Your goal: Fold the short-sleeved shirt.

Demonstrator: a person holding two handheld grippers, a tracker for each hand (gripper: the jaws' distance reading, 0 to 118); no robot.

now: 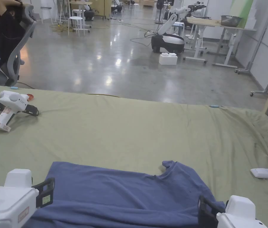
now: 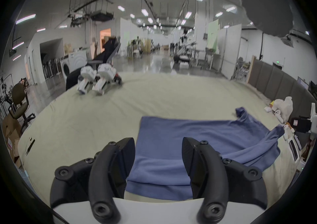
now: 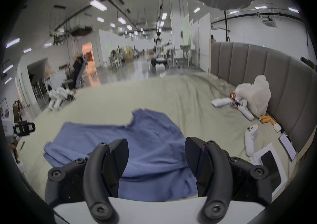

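Green bedsheet [image 1: 130, 127] under the blue shirt [image 1: 124, 193]: I hold my left gripper [image 2: 158, 162] and right gripper [image 3: 157, 160] open, empty; each should pinch both layers evenly.

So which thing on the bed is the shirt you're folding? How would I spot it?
Find the big bed with the pale green sheet. On its near edge, between the left claw and the right claw, lies the shirt. It is the one blue cloth there, soft and flat, while the things around it are hard, white gadgets.
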